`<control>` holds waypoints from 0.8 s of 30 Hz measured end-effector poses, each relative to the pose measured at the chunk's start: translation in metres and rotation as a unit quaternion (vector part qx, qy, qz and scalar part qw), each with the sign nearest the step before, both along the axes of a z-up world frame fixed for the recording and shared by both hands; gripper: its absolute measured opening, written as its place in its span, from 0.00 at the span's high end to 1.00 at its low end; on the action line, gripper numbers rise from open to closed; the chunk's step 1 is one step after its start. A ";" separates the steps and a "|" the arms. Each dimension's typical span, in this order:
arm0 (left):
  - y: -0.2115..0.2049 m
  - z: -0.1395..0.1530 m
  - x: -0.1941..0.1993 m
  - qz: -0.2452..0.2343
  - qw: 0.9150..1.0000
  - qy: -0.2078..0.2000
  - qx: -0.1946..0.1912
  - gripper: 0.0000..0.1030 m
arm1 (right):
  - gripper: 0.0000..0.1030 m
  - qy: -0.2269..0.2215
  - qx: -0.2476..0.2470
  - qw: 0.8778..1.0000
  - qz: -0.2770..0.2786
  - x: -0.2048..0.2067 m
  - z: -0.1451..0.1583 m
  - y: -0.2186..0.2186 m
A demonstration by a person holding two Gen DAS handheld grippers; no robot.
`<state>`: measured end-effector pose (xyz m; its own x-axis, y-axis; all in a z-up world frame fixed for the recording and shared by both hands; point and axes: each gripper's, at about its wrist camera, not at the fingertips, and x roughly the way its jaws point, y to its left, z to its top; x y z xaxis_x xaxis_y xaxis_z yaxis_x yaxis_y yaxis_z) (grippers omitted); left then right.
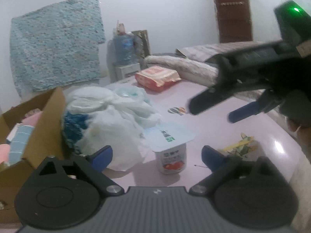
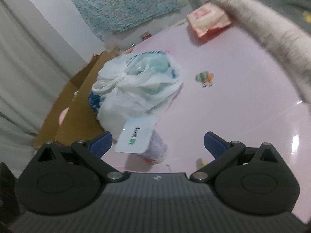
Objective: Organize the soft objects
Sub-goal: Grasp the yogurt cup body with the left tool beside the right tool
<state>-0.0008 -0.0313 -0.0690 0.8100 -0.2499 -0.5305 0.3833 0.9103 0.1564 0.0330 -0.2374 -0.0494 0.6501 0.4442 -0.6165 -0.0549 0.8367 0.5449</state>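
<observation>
A white plastic bag [image 1: 114,124] stuffed with soft things lies on the pink table [image 1: 204,97], beside an open cardboard box [image 1: 38,136] holding pink and blue cloths. The bag also shows in the right wrist view [image 2: 136,91], with the box [image 2: 77,106] to its left. A yogurt cup [image 1: 172,151] stands in front of my left gripper [image 1: 157,155], which is open and empty. My right gripper [image 2: 157,145] is open and empty above the cup [image 2: 141,143]; it shows in the left wrist view [image 1: 213,108]. An orange soft pack [image 1: 157,76] lies farther back [image 2: 208,19].
A grey-white blanket [image 1: 184,66] lies along the table's far right edge and shows in the right wrist view [image 2: 272,35]. Yellow and green scraps [image 1: 239,147] lie at the right. A sticker [image 2: 204,78] marks the table. A water jug [image 1: 124,46] stands behind.
</observation>
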 end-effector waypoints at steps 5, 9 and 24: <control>-0.010 -0.011 0.016 -0.019 1.000 0.013 0.001 0.21 | 0.19 0.015 0.061 0.998 0.004 0.021 -0.014 0.004; -0.012 -0.018 0.033 -0.011 0.999 0.043 -0.010 0.34 | 0.41 0.045 0.096 0.994 -0.004 0.039 -0.030 0.004; -0.002 -0.010 0.019 0.030 0.993 0.106 -0.032 0.54 | 0.63 0.076 0.140 0.987 0.027 0.016 -0.031 0.018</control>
